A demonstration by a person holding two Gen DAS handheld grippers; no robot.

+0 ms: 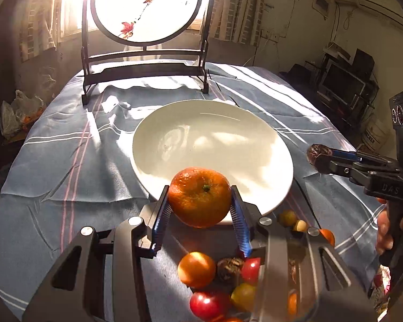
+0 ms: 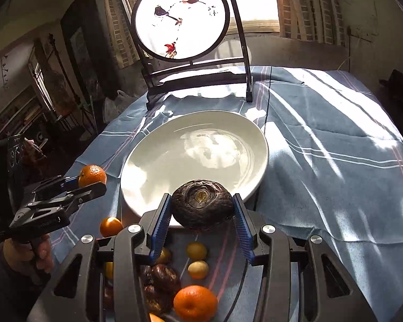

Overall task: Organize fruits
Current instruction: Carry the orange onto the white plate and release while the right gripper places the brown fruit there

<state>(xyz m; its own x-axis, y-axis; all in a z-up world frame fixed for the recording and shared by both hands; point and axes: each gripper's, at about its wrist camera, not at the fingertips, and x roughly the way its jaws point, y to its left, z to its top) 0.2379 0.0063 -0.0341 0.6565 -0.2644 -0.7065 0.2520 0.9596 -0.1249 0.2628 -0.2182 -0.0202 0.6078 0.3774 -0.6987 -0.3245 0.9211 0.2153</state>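
Both grippers loaded, heading for the white plate.

My left gripper is clamped on a mandarin at the plate's near rim; my right gripper pinches a dark wrinkled fruit there too. I'd carry each past the rim, lower until it touches the plate, keep them apart, then release gently so neither rolls toward the loose fruit pile just short of the plate.
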